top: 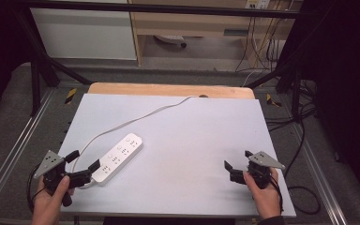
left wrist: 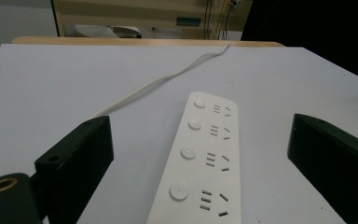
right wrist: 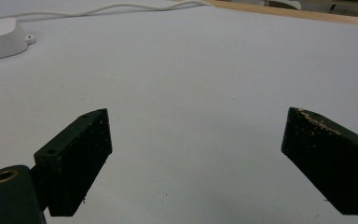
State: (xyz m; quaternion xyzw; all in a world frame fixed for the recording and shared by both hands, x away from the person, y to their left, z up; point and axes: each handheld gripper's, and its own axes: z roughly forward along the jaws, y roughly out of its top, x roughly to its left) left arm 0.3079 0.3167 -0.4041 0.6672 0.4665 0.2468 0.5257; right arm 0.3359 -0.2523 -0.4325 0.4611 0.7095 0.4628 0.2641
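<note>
Two grippers sit at the near edge of the white table, one in each hand. The left gripper has its jaws spread wide, pinching nothing, with the near end of the one white power strip lying between them on the tabletop, untouched. The right gripper is likewise spread and empty, over bare surface near the right edge. The strip carries four round buttons and four socket groups, angled away toward the middle. One white cord runs from it to the far edge. Middle and right lie open
</note>
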